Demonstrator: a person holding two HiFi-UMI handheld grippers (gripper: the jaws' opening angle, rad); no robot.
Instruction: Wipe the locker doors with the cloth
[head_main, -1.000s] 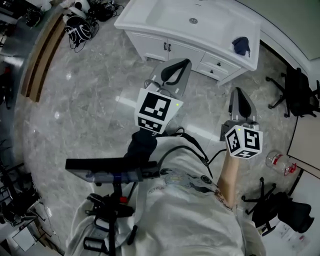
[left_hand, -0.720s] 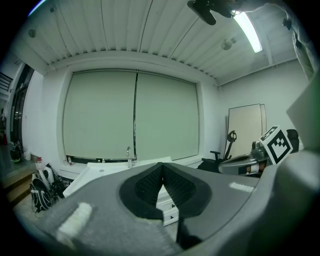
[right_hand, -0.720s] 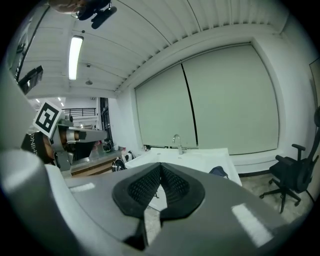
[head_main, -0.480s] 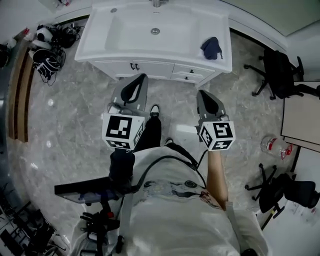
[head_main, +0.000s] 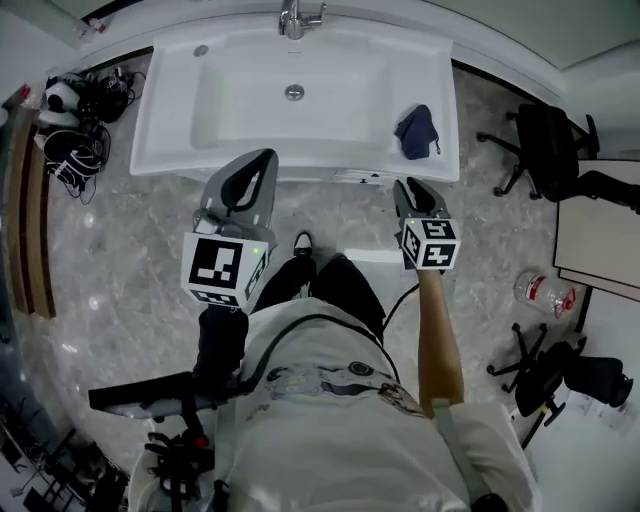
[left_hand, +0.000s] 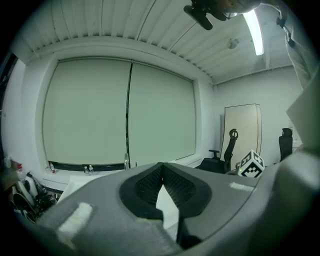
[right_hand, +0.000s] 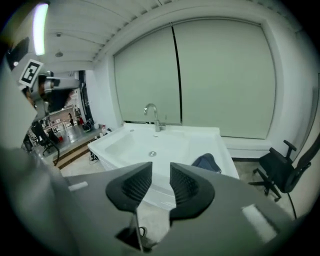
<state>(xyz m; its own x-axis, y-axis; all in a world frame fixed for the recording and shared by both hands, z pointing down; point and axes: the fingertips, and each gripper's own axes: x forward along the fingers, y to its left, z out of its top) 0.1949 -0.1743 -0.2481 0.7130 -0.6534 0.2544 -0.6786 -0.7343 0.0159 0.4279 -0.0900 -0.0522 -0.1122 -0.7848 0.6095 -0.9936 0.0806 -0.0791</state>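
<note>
A dark blue cloth lies crumpled on the right end of the white sink unit's top; it also shows in the right gripper view. The unit's front doors are almost hidden under the top's rim in the head view. My right gripper hovers just in front of the unit, a little short of the cloth. Its jaws are opening, with nothing between them. My left gripper is held up at the unit's front edge, left of centre. Its jaws touch at the tips and hold nothing.
A tap stands at the back of the basin. Black office chairs and a board stand to the right, and a clear bottle lies on the marble floor. Cables and headsets are piled at the left beside a wooden step.
The sink unit has come closer and squarer in the head view. Both grippers have moved forward from mid-floor to its front edge, and the right one now sits near the cloth.
</note>
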